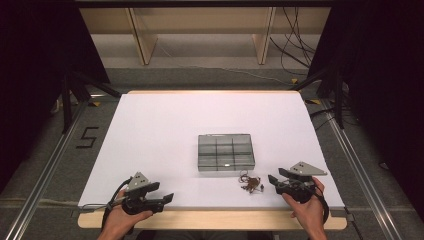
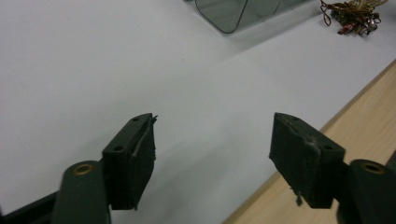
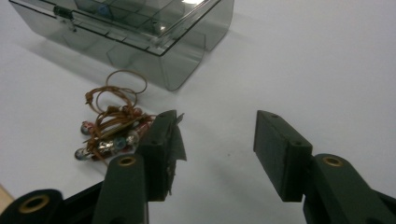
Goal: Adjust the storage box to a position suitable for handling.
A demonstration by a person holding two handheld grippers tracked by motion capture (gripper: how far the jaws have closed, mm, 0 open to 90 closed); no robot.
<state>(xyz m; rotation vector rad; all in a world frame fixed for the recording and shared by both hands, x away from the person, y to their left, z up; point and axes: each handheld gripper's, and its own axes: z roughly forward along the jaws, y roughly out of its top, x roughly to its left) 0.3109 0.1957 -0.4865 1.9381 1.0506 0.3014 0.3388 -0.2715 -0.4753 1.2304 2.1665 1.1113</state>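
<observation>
- White covering spreads over my desk (image 1: 165, 125), with a pale wood edge nearest me and dark curtains at both sides.
- Near the middle sits a smoky clear plastic box (image 1: 226, 152), lid closed, split into small compartments; I cannot tell what they hold.
- Just in front of the box, apart from it, lies a tangle of thin brown wire with small bulbs (image 1: 251, 183).
- My right hand-held gripper (image 3: 217, 140) rests low beside that tangle, jaws partly apart with nothing between them.
- My left hand-held gripper (image 2: 212, 147) sits at the desk's near left edge, well apart from everything, jaws wide and holding nothing.
</observation>
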